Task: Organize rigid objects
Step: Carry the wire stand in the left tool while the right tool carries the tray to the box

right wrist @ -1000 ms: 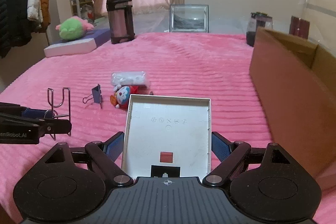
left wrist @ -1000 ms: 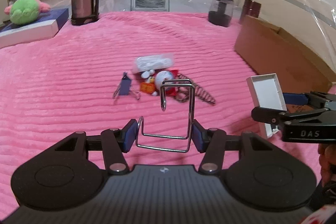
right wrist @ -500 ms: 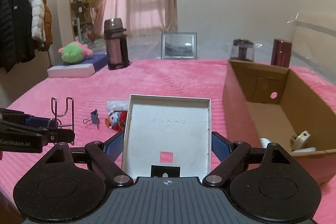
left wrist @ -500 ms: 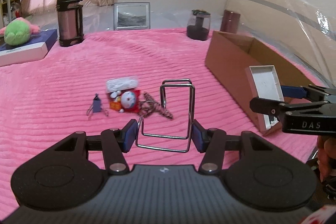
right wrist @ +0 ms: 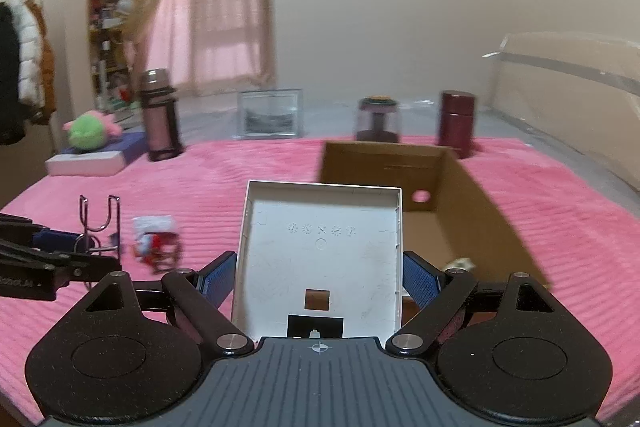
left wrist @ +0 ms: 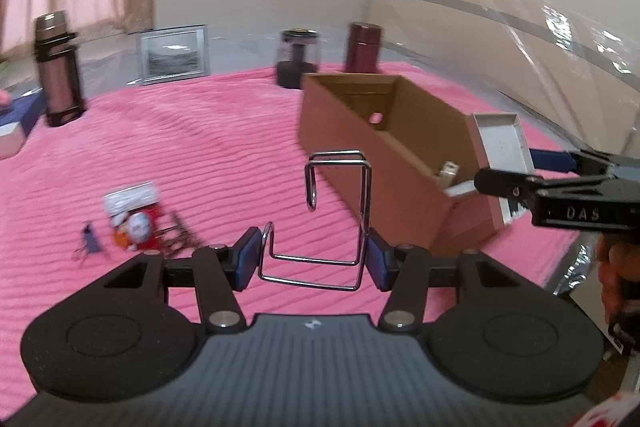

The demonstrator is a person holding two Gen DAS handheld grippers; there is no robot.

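My left gripper (left wrist: 312,259) is shut on a bent wire metal holder (left wrist: 340,211), held above the pink bedspread left of the open cardboard box (left wrist: 384,131). My right gripper (right wrist: 320,277) is shut on a shallow white plastic tray (right wrist: 320,251), held over the box's near end (right wrist: 460,203). The tray (left wrist: 502,147) and right gripper (left wrist: 552,183) show at the right of the left wrist view. The left gripper (right wrist: 48,263) with the holder (right wrist: 100,223) shows at the left of the right wrist view. Small items lie in the box (left wrist: 448,173).
A pile of small objects (left wrist: 136,223) with a binder clip (left wrist: 88,239) lies on the pink bedspread (left wrist: 200,147). At the back stand a thermos (left wrist: 58,67), a picture frame (left wrist: 174,53), a dark jar (left wrist: 298,57) and a maroon canister (left wrist: 364,47). A green plush toy (right wrist: 90,131) sits on a flat box.
Both grippers have risen and swung right toward the cardboard box, each still holding its object. The box interior has come into view and the tray is now over its near end.
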